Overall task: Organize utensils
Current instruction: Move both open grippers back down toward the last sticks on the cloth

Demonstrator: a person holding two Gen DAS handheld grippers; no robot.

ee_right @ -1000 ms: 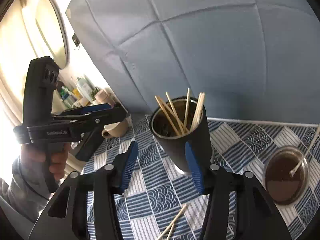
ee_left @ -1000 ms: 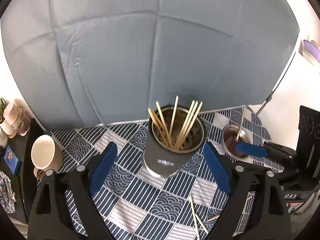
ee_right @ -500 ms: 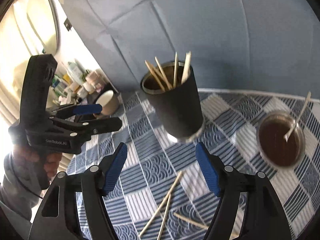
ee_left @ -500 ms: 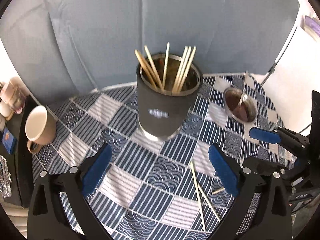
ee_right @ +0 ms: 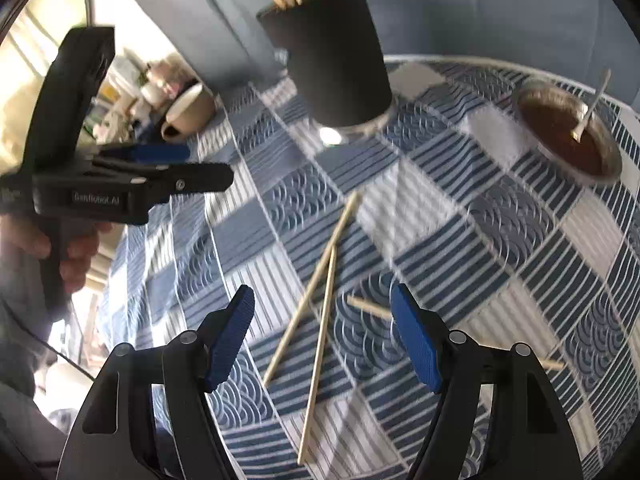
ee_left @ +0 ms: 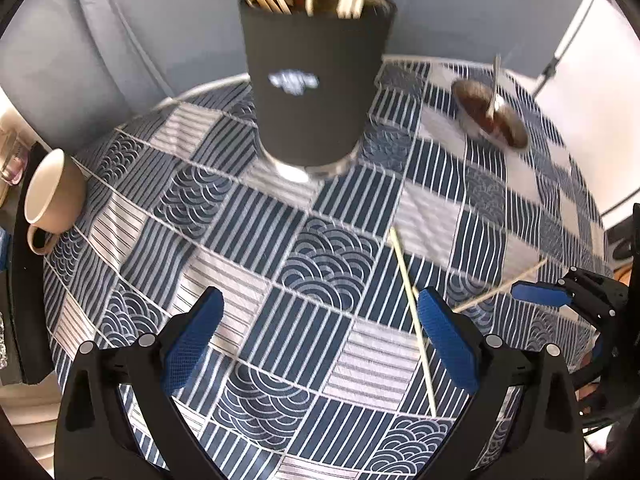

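Below, loose chopsticks [ee_right: 320,276] on cloth, both grippers' fingers [ee_left: 192,336] apart, empty.

I have let go of the black cup [ee_right: 336,52] with my right gripper [ee_right: 322,336], whose jaws now stand apart over the loose chopsticks [ee_right: 316,276]. Both my grippers have dropped toward the tablecloth [ee_left: 320,264], left gripper [ee_left: 320,332] wide.

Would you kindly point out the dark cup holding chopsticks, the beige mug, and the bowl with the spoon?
dark cup [ee_left: 312,80], left wrist view, on its outer wall.
beige mug [ee_left: 50,196], left wrist view, on its side near the rim.
bowl [ee_right: 560,132], right wrist view, on its brown contents.
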